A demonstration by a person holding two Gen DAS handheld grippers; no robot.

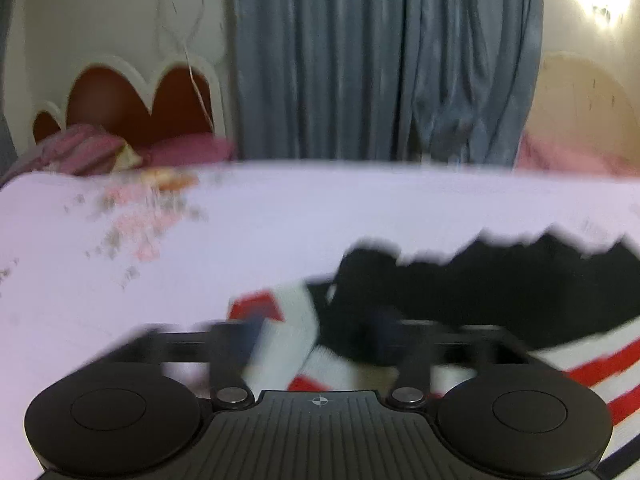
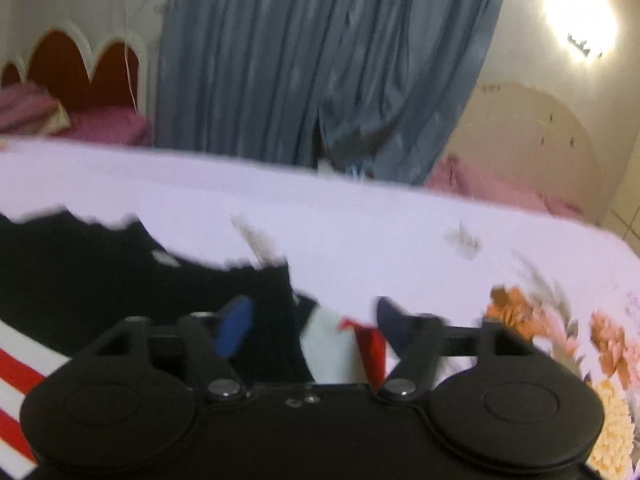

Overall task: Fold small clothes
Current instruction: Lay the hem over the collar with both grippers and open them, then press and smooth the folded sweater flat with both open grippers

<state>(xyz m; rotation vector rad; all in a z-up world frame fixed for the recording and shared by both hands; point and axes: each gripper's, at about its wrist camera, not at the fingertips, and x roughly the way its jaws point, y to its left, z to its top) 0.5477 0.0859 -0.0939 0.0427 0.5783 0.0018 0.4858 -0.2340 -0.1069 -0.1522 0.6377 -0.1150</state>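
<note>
A small garment lies on the pale floral bedsheet (image 1: 280, 220). It is black on top (image 1: 500, 284) with red and white stripes (image 1: 592, 368) below. My left gripper (image 1: 316, 332) is open over its left corner, with a white and red striped fold (image 1: 288, 328) between the fingers. In the right wrist view the same garment's black part (image 2: 100, 276) fills the left side. My right gripper (image 2: 316, 324) is open over its right corner, where a white and red striped edge (image 2: 336, 348) sits between the blue pads (image 2: 236, 324). Both views are motion-blurred.
Grey-blue curtains (image 1: 380, 60) hang behind the bed. A red and white scalloped headboard (image 1: 132, 96) with pink pillows (image 1: 80, 148) stands at the back left. A bright wall lamp (image 2: 576, 20) and a pink cloth (image 2: 500, 188) are at the back right. The bedsheet's edge (image 2: 624, 240) falls away at right.
</note>
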